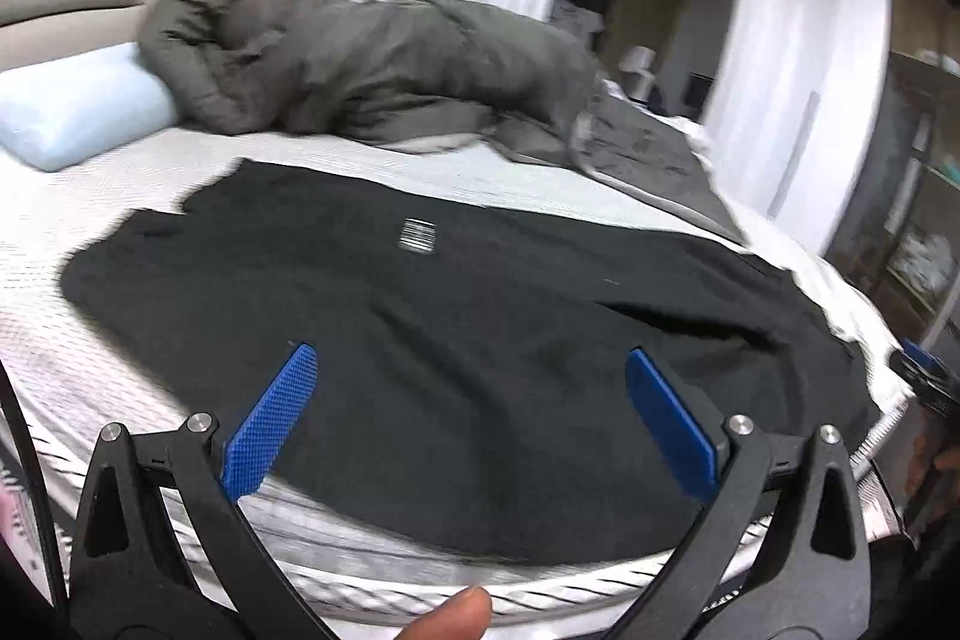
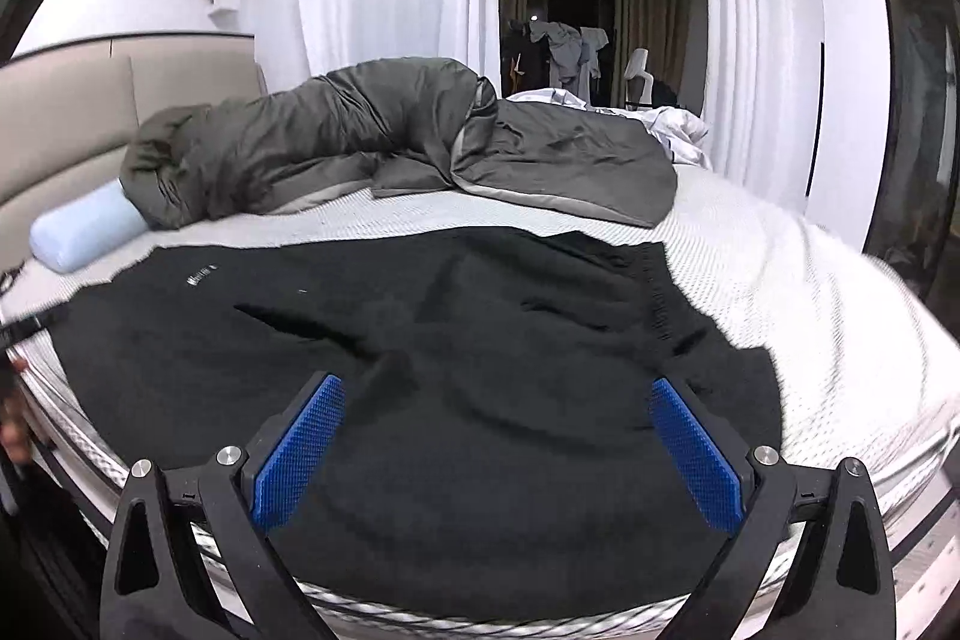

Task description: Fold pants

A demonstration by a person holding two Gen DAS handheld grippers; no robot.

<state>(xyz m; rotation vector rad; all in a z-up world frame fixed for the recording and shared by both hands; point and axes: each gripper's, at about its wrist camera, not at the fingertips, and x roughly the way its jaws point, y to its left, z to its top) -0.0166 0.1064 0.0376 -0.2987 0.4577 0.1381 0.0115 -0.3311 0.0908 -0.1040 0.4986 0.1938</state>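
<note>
Left wrist view: the black pants [image 1: 456, 340] lie flat on the bed [image 1: 120, 196], reaching its near edge. Their long axis runs left-right across the frame. A small white label [image 1: 418, 236] sits on the upper middle of the fabric. Which end is the waistband, you cannot tell here; the frame is motion-blurred. Your left tongs [image 1: 471, 400] are spread wide, blue pads [image 1: 273, 418] well apart, nothing between them, hovering over the near part of the pants; contact with the cloth can't be judged. A fingertip [image 1: 450, 613] shows at the bottom edge. Behind the pants: a grey duvet [image 1: 360, 64] bunched up, and a light blue pillow [image 1: 78, 106] at the left.

Right wrist view: same pants [image 2: 420, 370], long axis again left-right. A ribbed band, likely the waistband [image 2: 654, 292], is at the right end; the label [image 2: 201, 274] is toward the left. Your right tongs [image 2: 495, 439] are also wide apart and empty, over the near middle of the fabric. Duvet [image 2: 390, 136] and pillow [image 2: 84, 232] lie beyond, against the headboard [image 2: 72, 112].
</note>
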